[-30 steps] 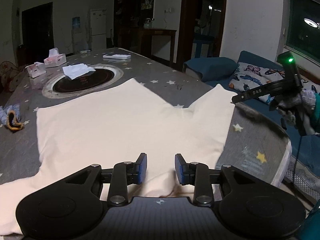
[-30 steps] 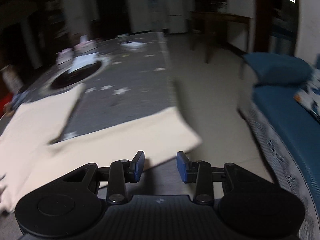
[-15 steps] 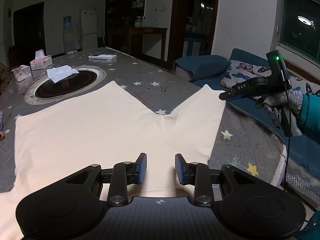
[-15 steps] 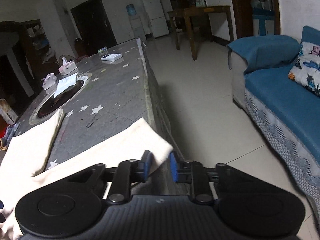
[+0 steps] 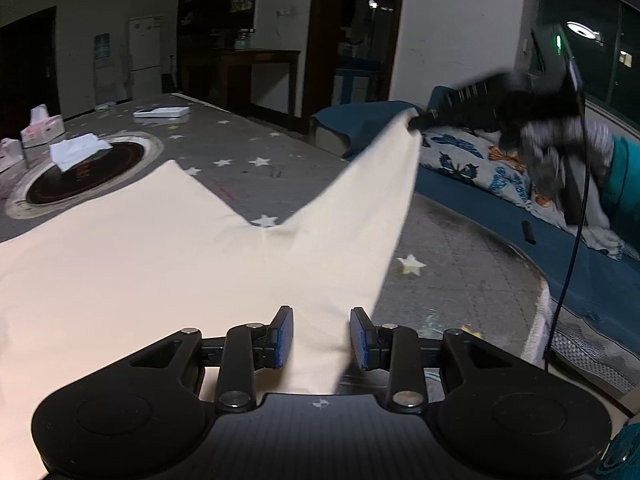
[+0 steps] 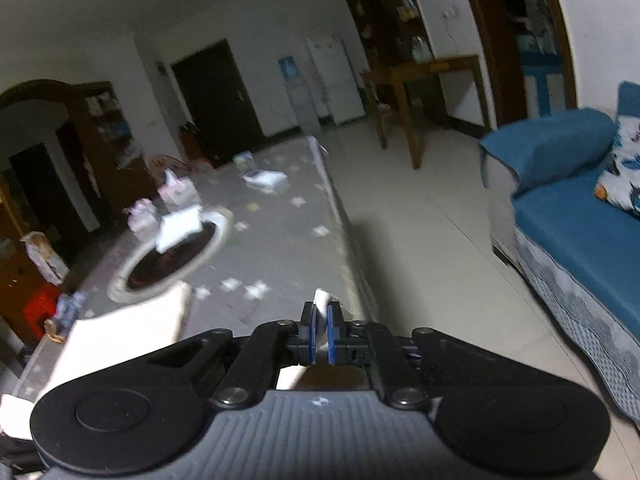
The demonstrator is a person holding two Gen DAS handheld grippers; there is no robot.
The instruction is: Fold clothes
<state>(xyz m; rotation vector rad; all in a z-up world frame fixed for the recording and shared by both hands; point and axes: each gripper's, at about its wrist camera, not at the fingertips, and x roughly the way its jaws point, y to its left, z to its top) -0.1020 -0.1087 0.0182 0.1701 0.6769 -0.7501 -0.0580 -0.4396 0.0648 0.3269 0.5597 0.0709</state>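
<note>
A cream garment [image 5: 140,264] lies spread on the grey star-patterned table [image 5: 448,240]. My left gripper [image 5: 321,336] is open, its blue pads either side of the garment's near right edge, not closed on it. My right gripper [image 6: 320,334] is shut on a corner of the cream garment [image 6: 322,300]. In the left wrist view the right gripper [image 5: 416,122] holds that corner lifted off the table, stretching the cloth up to the right. More of the garment [image 6: 132,328] shows at the left of the right wrist view.
A round black inset [image 5: 76,176] with a white cloth [image 5: 78,150] on it sits at the table's far left, with tissue boxes [image 5: 42,126] beyond. A blue sofa [image 5: 560,240] with a butterfly cushion [image 5: 476,160] stands right of the table. A flat white box [image 5: 162,112] lies far back.
My right gripper closed on the garment's right corner and lifted it off the table. The left gripper stayed open and moved closer over the garment's near edge.
</note>
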